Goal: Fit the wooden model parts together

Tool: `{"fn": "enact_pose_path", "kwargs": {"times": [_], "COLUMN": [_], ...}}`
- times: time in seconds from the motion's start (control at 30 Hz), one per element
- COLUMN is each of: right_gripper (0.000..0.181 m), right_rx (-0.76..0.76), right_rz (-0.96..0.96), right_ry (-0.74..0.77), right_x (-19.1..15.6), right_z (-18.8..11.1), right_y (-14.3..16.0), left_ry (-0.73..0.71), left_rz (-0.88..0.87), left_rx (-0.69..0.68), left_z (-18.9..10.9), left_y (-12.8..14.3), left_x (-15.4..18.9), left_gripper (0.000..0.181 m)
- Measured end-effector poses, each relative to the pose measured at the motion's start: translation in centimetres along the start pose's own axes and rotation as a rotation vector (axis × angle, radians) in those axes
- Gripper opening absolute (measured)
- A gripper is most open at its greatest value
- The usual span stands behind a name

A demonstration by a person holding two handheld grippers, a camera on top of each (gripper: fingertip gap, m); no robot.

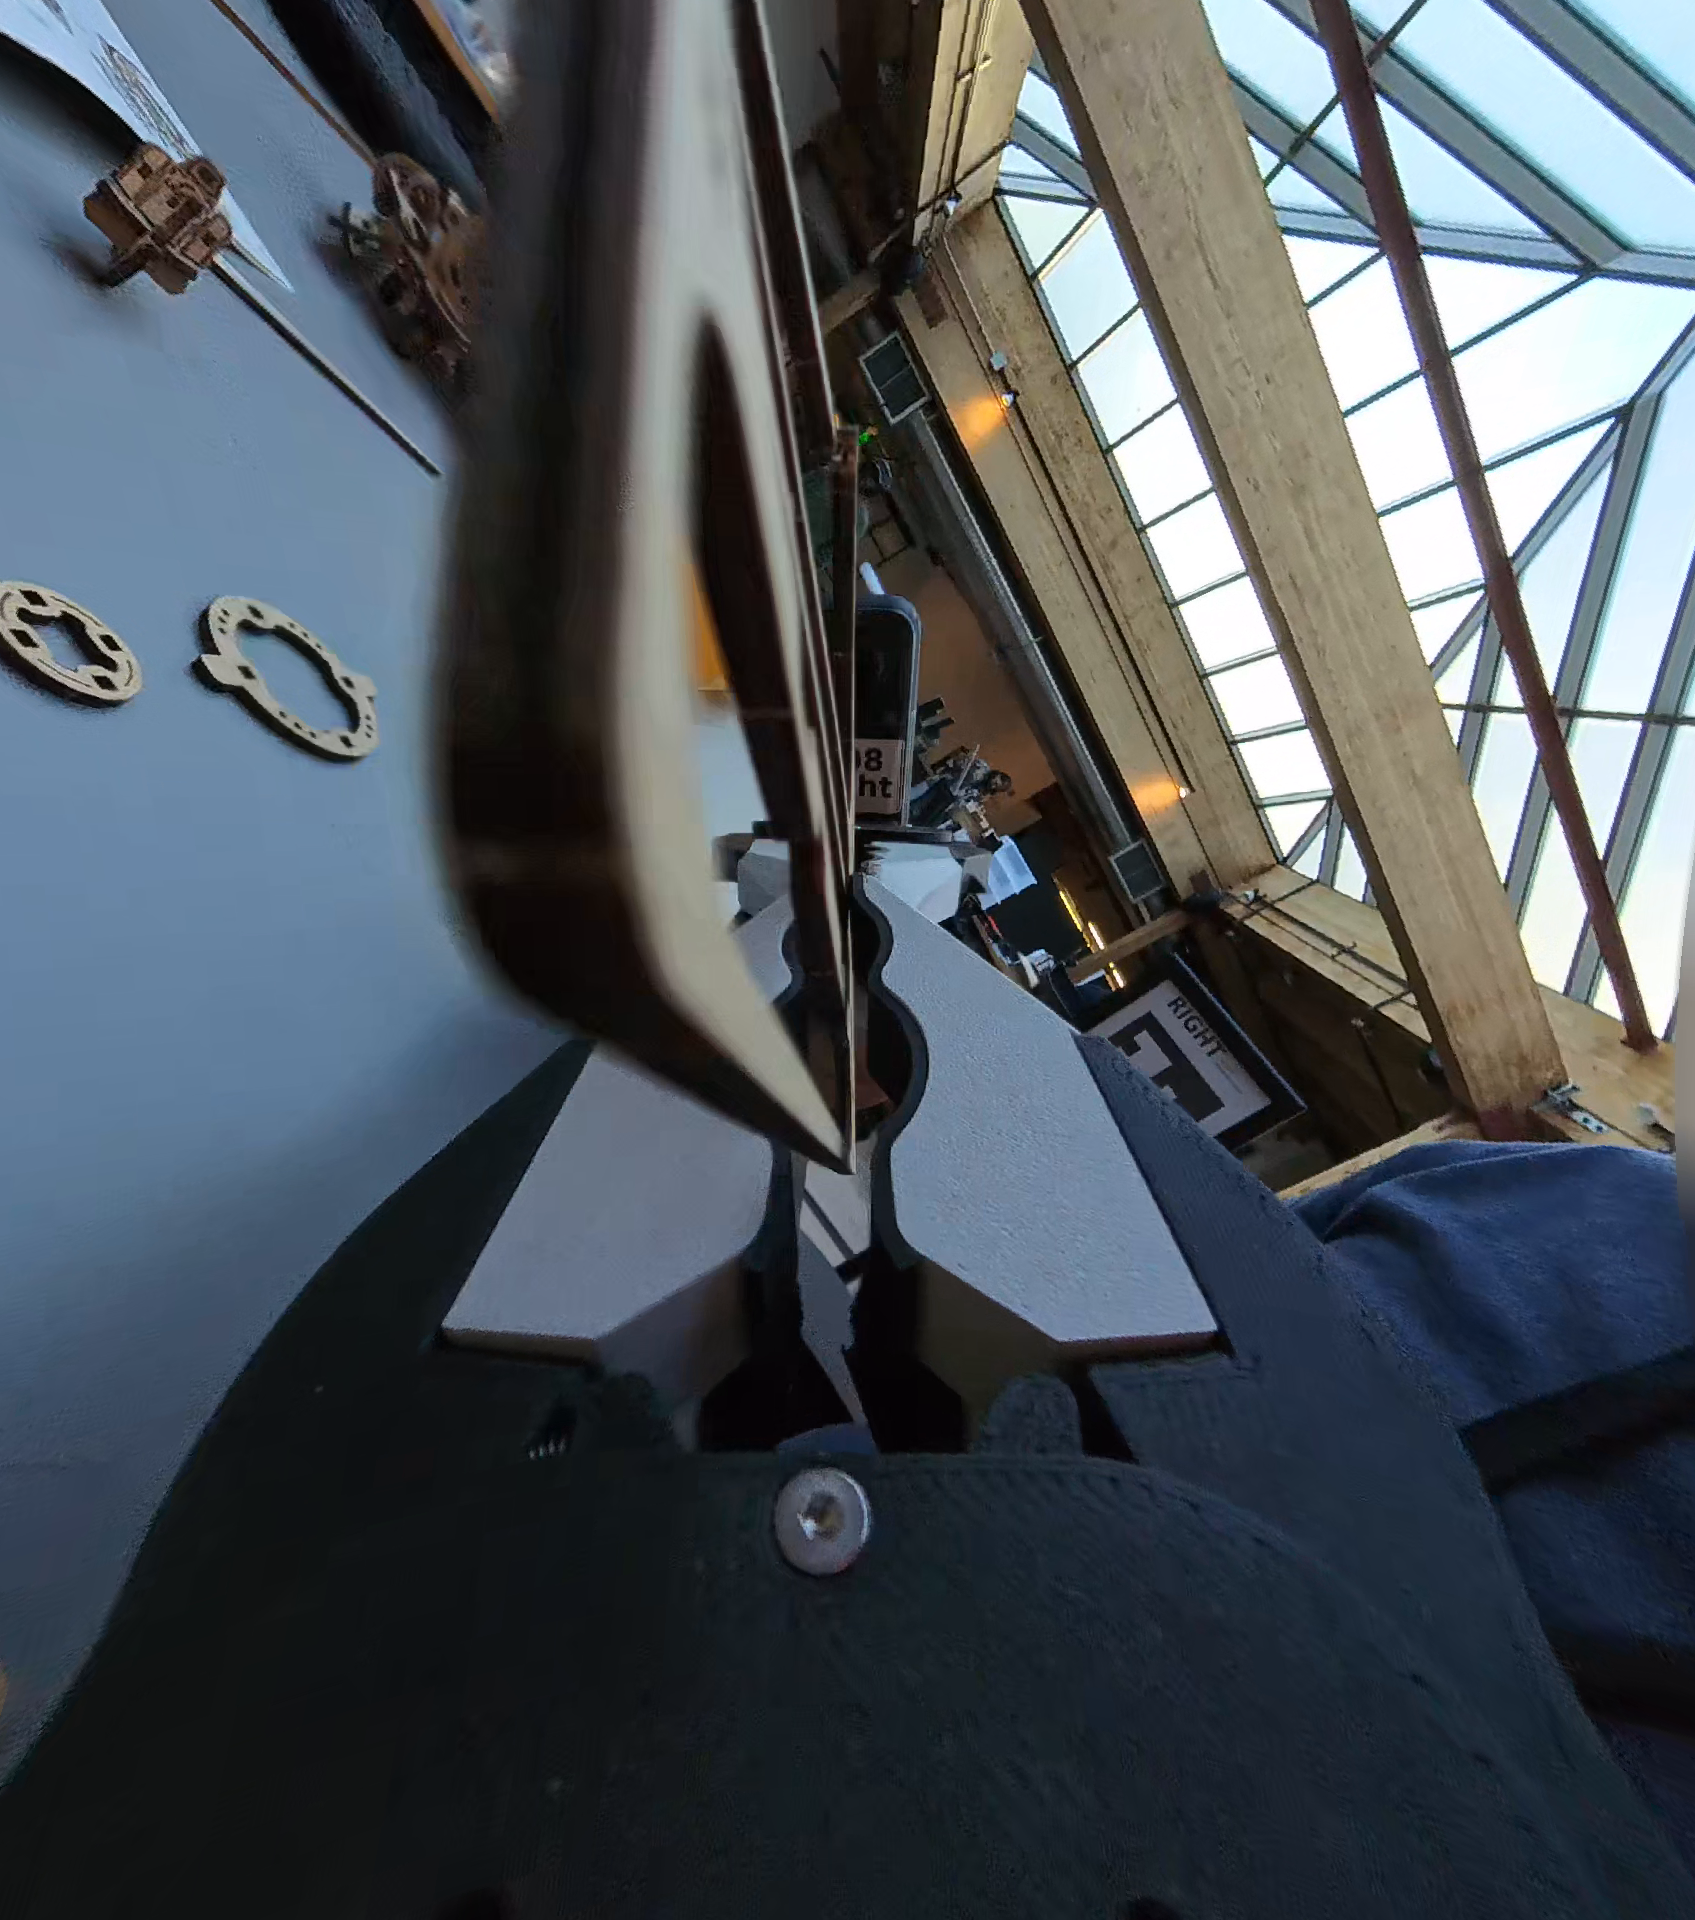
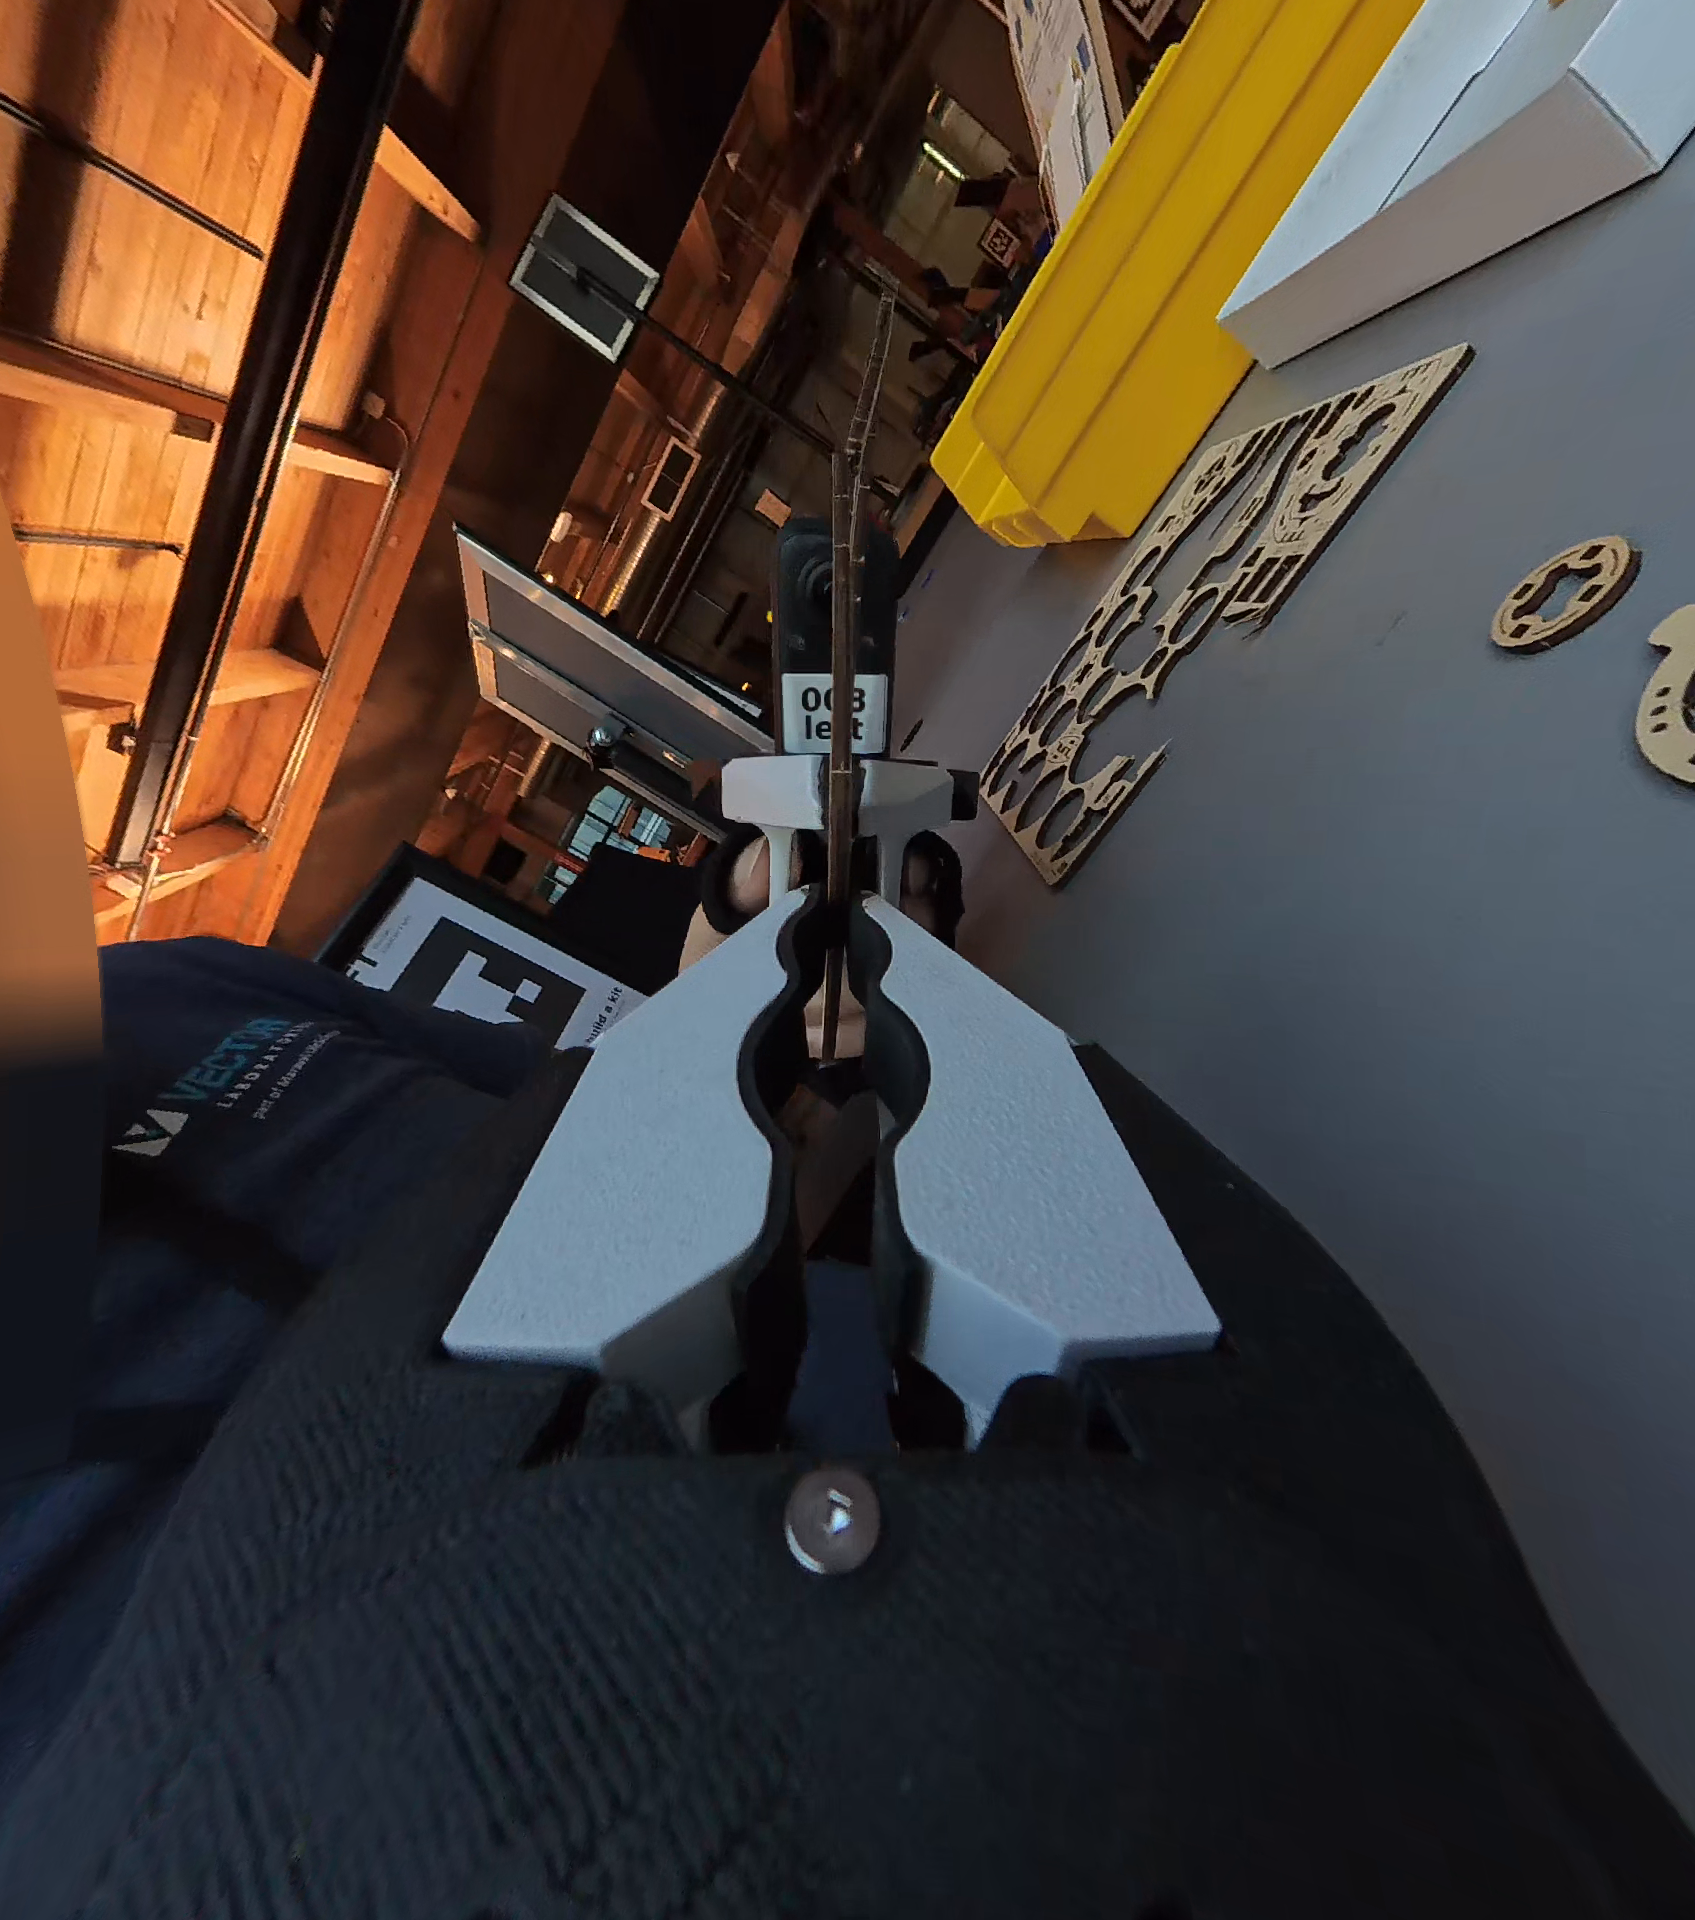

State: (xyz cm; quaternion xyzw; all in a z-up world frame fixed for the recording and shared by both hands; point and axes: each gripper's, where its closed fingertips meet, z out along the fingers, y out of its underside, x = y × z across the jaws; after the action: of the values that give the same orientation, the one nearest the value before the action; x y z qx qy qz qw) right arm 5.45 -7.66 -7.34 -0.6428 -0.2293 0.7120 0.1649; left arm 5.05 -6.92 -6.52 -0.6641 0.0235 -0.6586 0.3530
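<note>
In the left wrist view, the left gripper [image 1: 848,1023] is closed on the lower corner of a thin wooden sheet [image 1: 604,582], a laser-cut panel with a large opening in it. The panel is held up in the air, away from the grey table [image 1: 147,987], and its long axis runs forward along the fingers, away from the camera. Its face is turned a little to the left side, so its dark burnt edge shows. The right gripper [image 1: 858,862] is seen farther off, at the far end of the same panel. On the table lie a round wooden ring [image 1: 58,642], a larger notched ring [image 1: 287,675] and two small built assemblies [image 1: 159,216], well apart from the grippers.

In the right wrist view, the right gripper [image 2: 835,914] is clamped on the panel [image 2: 838,665], which appears here only as a thin dark line, seen edge-on. It stands between the fingertips and points straight toward the left gripper [image 2: 835,821] opposite. A cut-out wooden sheet [image 2: 1227,603], a yellow bin [image 2: 1113,343] and a white box [image 2: 1466,156] lie on the table.

The risk, as I judge it, is that the sheet is thin and both grippers hold it by narrow edges. If they twist or pull in different directions, it may bend and crack near the opening, or slip out of one grip and fall.
</note>
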Motion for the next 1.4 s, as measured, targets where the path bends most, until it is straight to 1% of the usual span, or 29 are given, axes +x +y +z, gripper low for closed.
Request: {"fn": "enact_pose_path", "kwargs": {"times": [0.2,0.27,0.33,0.37,0.5,0.67,0.8,0.93,1.03,1.23,1.4], "right_gripper": [0.0,0.001,0.017,0.018,0.003,0.003,0.001,0.0,0.0,0.0,0.0], "right_rx": [-0.001,0.056,0.155,0.194,0.242,0.275,0.295,0.288,0.271,0.293,0.308], "right_rz": [0.01,0.033,0.075,0.092,0.054,0.038,0.062,0.082,0.051,0.075,0.065], "right_ry": [0.006,0.0,-0.007,0.001,0.057,0.065,0.03,-0.025,-0.019,-0.048,-0.033], "right_x": [0.2,0.4,0.6,0.8,1.2,1.2,1.0,0.6,0.4,0.3,0.5], "right_z": [-0.5,-0.5,-0.3,-0.1,0.6,0.6,0.7,0.8,0.9,0.8,0.7], "right_y": [-0.1,-0.7,-1.5,-1.7,-1.6,-1.9,-2.0,-1.9,-1.7,-1.9,-2.0], "left_ry": [-0.015,-0.032,-0.064,-0.075,-0.113,-0.122,-0.12,-0.07,-0.05,-0.091,-0.1], "left_rz": [0.008,0.013,0.025,0.036,0.071,0.075,0.081,0.064,0.049,0.102,0.102], "left_rx": [-0.003,0.015,0.034,0.043,0.094,0.129,0.143,0.159,0.139,0.117,0.126], "left_z": [0.0,0.0,0.1,0.2,0.3,0.0,0.0,-0.1,0.0,0.1,0.2], "left_y": [0.0,-0.3,-0.5,-0.5,-0.8,-1.1,-1.2,-1.2,-0.9,-0.9,-0.9], "left_x": [-0.2,-0.3,-0.7,-0.7,-0.9,-0.9,-0.8,-0.4,-0.4,-0.3,-0.4], "left_gripper": [0.0,0.0,0.0,0.0,0.001,0.001,0.001,0.001,0.001,0.001,0.001]}}
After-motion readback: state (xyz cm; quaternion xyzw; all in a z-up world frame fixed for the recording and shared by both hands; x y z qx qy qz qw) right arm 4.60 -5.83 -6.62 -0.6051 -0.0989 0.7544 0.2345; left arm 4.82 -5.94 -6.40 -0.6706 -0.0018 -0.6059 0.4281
